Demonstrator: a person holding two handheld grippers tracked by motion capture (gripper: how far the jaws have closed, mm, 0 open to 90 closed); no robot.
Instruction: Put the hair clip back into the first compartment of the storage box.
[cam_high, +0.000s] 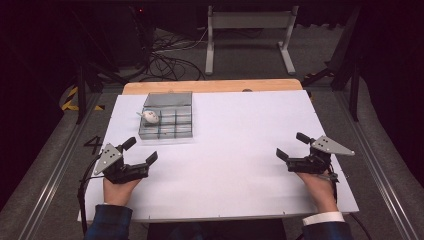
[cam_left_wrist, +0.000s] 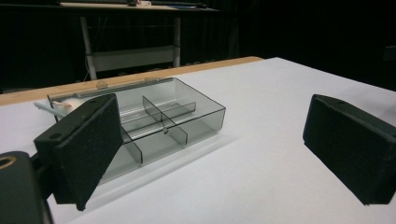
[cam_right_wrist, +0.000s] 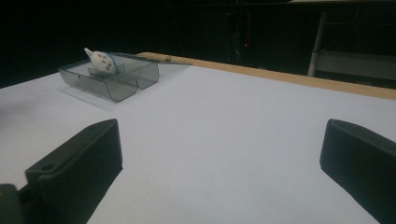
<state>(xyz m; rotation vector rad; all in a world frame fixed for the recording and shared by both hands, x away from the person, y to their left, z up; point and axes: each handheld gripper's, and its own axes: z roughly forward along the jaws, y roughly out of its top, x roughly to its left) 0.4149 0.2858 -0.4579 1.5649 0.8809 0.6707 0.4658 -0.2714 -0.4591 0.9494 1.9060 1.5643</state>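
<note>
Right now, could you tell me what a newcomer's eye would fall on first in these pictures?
First, the clear plastic box with compartments, at the far left of the white table. A small white object sits in one of its left compartments. Then the left gripper and right gripper, each held near the table's front edge with fingers spread and holding nothing.
</note>
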